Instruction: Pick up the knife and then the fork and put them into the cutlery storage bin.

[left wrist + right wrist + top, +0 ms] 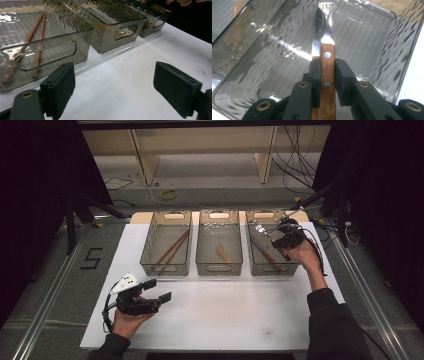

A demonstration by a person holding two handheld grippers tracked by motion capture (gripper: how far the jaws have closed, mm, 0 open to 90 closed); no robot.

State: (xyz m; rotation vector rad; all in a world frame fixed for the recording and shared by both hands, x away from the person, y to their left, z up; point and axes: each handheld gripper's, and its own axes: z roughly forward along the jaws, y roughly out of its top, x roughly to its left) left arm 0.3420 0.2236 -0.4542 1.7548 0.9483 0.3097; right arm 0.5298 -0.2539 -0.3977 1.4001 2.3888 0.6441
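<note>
My right gripper (280,234) hangs over the right clear bin (287,268), shut on a fork (258,226). In the right gripper view the two pads (343,80) press on the fork's riveted wooden handle (327,63). Its steel tines (327,6) point toward the bin's far wall. A second brown-handled utensil (270,257) lies on that bin's floor. My left gripper (157,290) rests low over the white table's front left, open, nothing between its jaws. In the left gripper view the left gripper (113,82) shows bare tabletop in its gap.
Three clear bins stand in a row at the table's back. The left bin (50,40) holds wooden chopsticks (172,247); the middle bin (219,268) holds a short wooden piece (223,254). White tabletop (225,310) stretches in front of them. Cables lie beyond the back edge.
</note>
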